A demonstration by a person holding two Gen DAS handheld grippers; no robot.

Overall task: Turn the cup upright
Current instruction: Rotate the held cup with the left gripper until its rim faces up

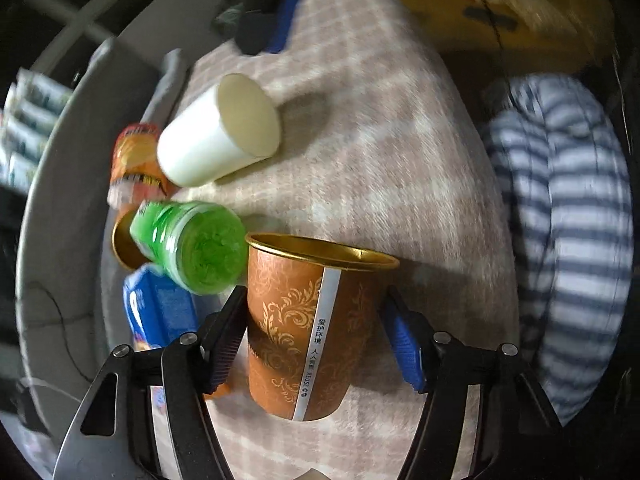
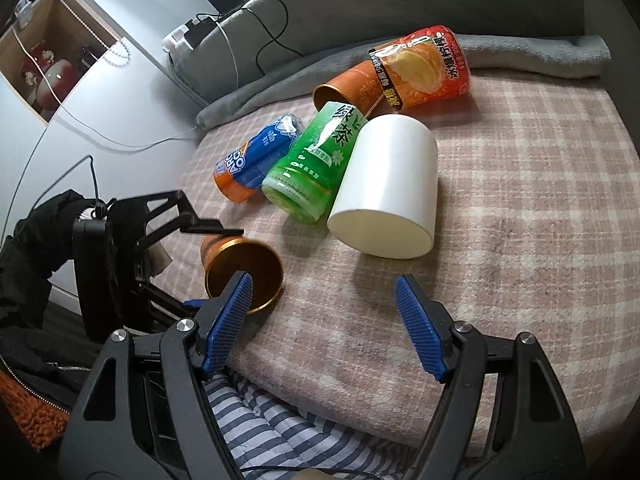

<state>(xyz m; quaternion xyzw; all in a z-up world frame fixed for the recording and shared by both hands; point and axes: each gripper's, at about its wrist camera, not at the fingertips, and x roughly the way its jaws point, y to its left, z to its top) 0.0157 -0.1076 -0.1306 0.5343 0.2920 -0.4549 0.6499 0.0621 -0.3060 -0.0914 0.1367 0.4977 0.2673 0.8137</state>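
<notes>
A brown paper cup with gold scrollwork and a gold rim (image 1: 308, 332) lies between the fingers of my left gripper (image 1: 316, 340), mouth pointing away from the camera. The left pad touches its side; the right blue pad (image 1: 404, 348) stands slightly off it. In the right wrist view the same cup (image 2: 240, 268) is on its side at the blanket's left edge, with the left gripper (image 2: 200, 228) around it. My right gripper (image 2: 324, 300) is open and empty, low over the plaid blanket (image 2: 520, 240). A white cup (image 2: 388, 188) lies on its side nearby.
A green tea bottle (image 2: 316, 164), a blue-orange bottle (image 2: 256, 160), an orange drink bottle (image 2: 424, 68) and a second brown cup (image 2: 348, 88) lie clustered behind the white cup (image 1: 216, 132). A grey cushion (image 2: 360, 20) with cables backs the bed. Striped bedding (image 2: 280, 432) lies below.
</notes>
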